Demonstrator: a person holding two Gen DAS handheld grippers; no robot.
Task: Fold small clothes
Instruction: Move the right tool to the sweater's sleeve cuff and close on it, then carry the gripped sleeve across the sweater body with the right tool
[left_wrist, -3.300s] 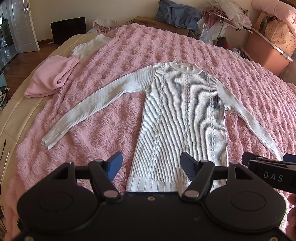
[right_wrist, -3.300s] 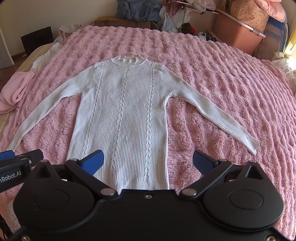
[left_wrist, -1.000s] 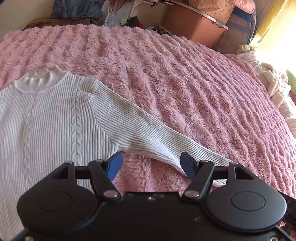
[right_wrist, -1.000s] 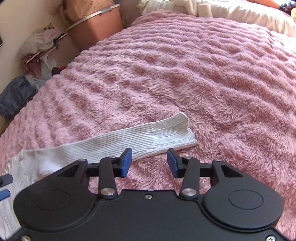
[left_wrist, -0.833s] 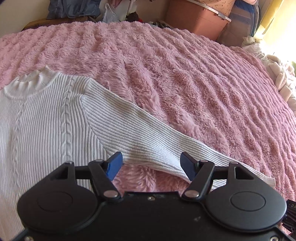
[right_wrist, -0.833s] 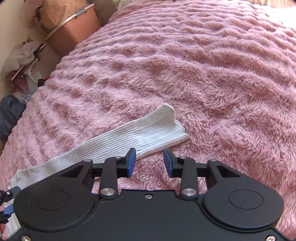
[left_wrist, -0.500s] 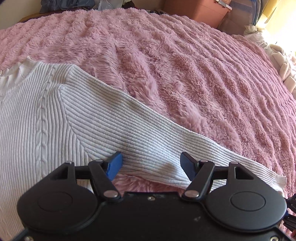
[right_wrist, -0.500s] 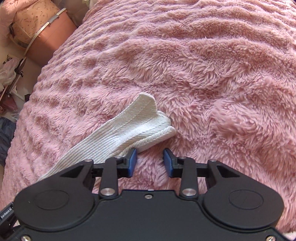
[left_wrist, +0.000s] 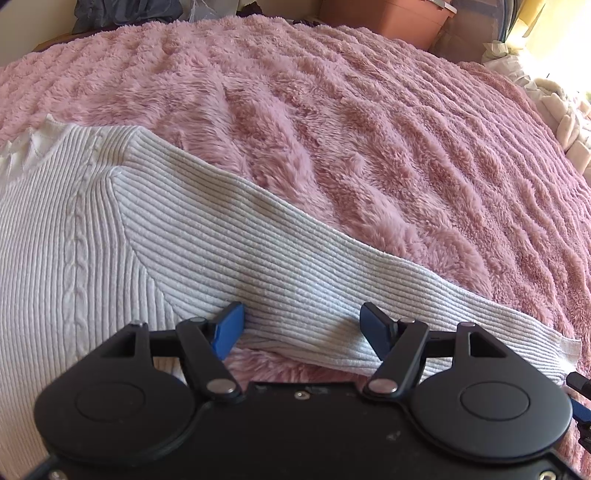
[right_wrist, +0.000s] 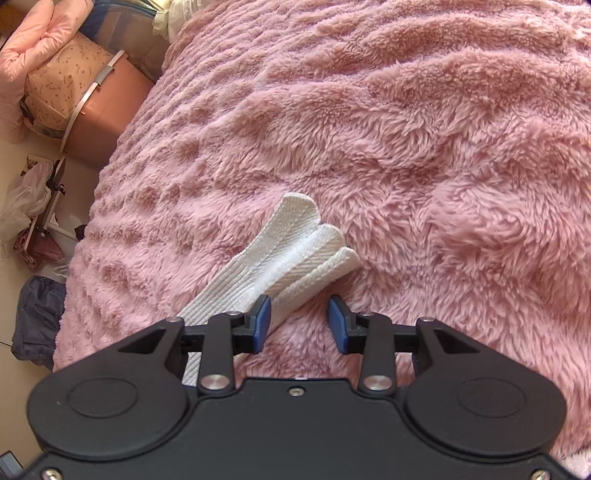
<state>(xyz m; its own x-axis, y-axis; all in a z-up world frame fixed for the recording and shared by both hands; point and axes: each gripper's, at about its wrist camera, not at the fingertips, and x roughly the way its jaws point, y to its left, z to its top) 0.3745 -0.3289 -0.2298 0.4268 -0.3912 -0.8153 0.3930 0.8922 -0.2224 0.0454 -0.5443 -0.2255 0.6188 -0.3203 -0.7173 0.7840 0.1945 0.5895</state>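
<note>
Lying flat on a fluffy pink blanket (left_wrist: 388, 122) that covers the bed, the white cable-knit sweater (left_wrist: 66, 236) fills the left part of the left wrist view, its neckline toward the far left and one ribbed sleeve (left_wrist: 280, 266) running out to the right and toward the camera. The left gripper (left_wrist: 302, 325) hangs low over that sleeve near the armpit with its blue-padded fingers (left_wrist: 229, 325) spread wide; the sleeve's near edge lies between them, but the pads do not press on the knit. In the right wrist view the sleeve's cuff (right_wrist: 310, 243) rests on the blanket (right_wrist: 443, 147), bunched into a few lengthwise folds with its end pointing away from the camera. The right gripper (right_wrist: 299, 323) sits just behind the cuff, its fingers (right_wrist: 263, 321) partly parted and released: the left pad touches or nearly touches the sleeve's edge, the right pad stands apart over bare pile, and whether the left pad makes contact cannot be told. Beyond the bed's far edge in the right wrist view stand a pink storage box (right_wrist: 99, 110) with a patterned bundle on it, a clear plastic bag (right_wrist: 26, 199) and a dark garment (right_wrist: 37, 321) on the floor.
</note>
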